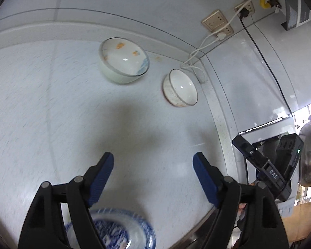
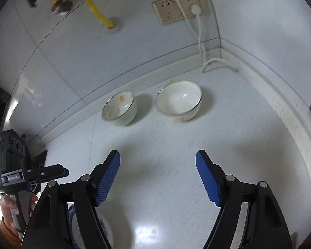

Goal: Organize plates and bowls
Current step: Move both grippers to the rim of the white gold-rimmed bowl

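- The left gripper [image 1: 153,166], a black two-finger tong with ribbed blue pads, is seen with its jaws spread wide and nothing between them; bare counter shows in the gap.
- The right gripper [image 2: 157,164], of the same make, is likewise released and empty.
- A blue-and-white patterned porcelain dish [image 1: 122,230] lies on the pale speckled countertop [image 1: 51,114], just beneath the left gripper's fingers at the near edge.
- Two bowls stand upright and apart near the back wall: a pale green glazed bowl with orange marks inside [image 2: 119,108], and to its right a white ceramic bowl with a thin dark rim [image 2: 179,100].
- The step in hand is judged to be a reach toward one of these bowls.
- It would be done well if one rim wall were taken squarely between the pads, one pad inside and one outside, and the bowl lifted level.
- The glaze looks slick, so a slip should be guarded against.
- The white power cord [image 2: 199,31] behind the bowls should be kept clear.
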Motion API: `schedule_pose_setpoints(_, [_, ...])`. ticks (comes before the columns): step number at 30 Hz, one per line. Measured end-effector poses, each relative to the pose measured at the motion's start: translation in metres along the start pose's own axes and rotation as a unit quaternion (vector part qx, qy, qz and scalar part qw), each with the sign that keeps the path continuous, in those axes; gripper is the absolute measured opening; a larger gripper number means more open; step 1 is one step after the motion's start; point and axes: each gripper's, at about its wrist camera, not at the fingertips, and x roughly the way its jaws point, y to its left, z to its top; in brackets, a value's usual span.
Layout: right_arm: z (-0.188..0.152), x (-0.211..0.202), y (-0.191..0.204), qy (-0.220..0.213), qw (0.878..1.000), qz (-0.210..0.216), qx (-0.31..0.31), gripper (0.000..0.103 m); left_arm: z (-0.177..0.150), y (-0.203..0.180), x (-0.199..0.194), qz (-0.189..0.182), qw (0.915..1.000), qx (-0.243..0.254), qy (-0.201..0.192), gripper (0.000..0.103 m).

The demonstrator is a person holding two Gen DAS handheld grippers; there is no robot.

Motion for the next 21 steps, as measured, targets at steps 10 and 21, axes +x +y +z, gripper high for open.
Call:
schedule_pose_setpoints(10, [0.067, 0.079, -0.055, 0.028, 0.999, -0.016, 0.039, 0.072, 0.084, -0.029, 0.112, 0.001, 0.9997, -0.003, 0.026, 0.078])
schedule_pose_setpoints(21, [0.087, 0.151, -0.079, 0.077, 0.995, -0.031, 0.055, 0.072, 0.126, -0.033, 0.197, 0.033, 0.9981, -0.012, 0.05, 0.077])
